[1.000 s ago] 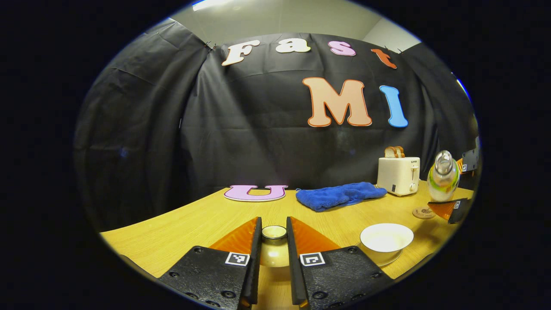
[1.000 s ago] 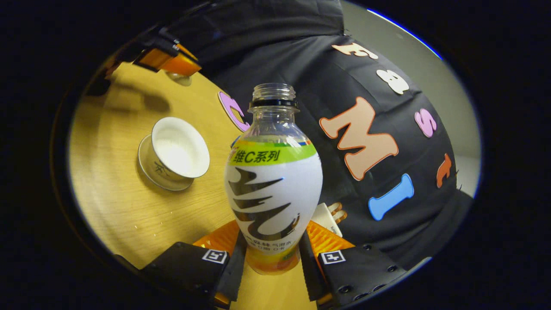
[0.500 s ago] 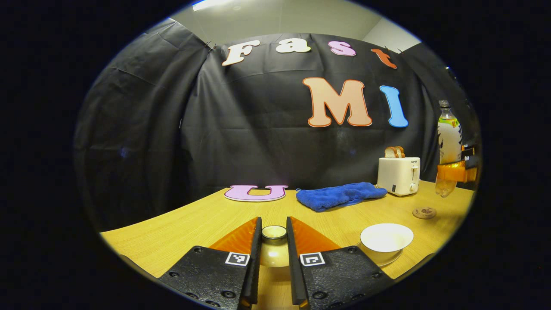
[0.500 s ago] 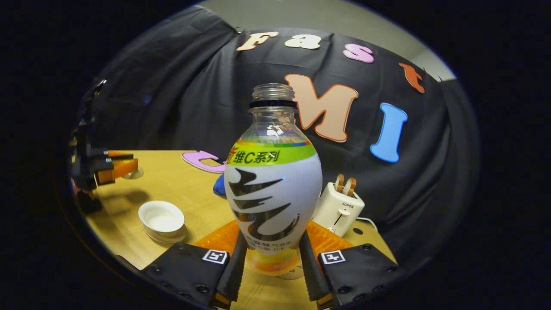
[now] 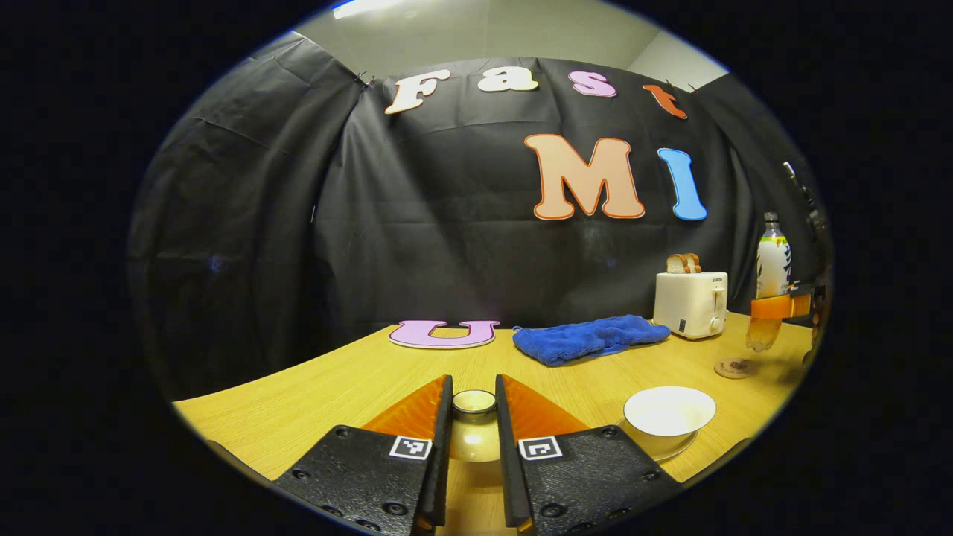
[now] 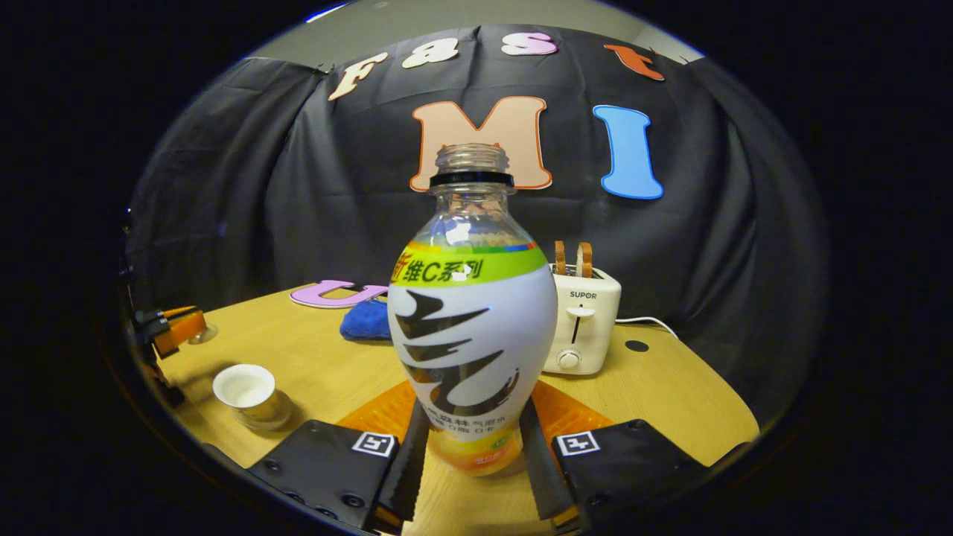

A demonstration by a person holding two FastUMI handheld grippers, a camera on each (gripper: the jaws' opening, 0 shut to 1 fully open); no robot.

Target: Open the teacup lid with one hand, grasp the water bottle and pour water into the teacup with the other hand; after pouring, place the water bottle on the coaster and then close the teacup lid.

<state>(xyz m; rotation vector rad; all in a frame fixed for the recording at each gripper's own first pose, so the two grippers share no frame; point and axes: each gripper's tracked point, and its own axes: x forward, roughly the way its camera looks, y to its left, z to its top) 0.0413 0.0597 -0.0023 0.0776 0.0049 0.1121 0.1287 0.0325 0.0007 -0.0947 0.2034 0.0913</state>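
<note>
Looking through left gripper view: left tool [image 5: 473, 447] is closed on the knob of the teacup lid [image 5: 474, 433], which it holds low over the tabletop [image 5: 320, 402].
Teacup [image 5: 668, 413]: open, white, on a saucer, to the right of the lid.
Coaster [image 5: 735, 367]: small round disc near the toaster [image 5: 690, 304]; the bottle hangs just above it, not yet set down.
Blue cloth [image 5: 588, 337]: lies behind, well apart.
Right gripper view, right tool [image 6: 470, 458]: clamps the water bottle [image 6: 472, 320] low on its body, upright.
Bottle look: clear neck without cap, white label with green band, orange base.
Handling, as I judge: thin plastic, light, can dent and slip; the hold low on the body seems good for setting down.
Lid handling: ceramic, fragile; hold the knob, lower softly.
</note>
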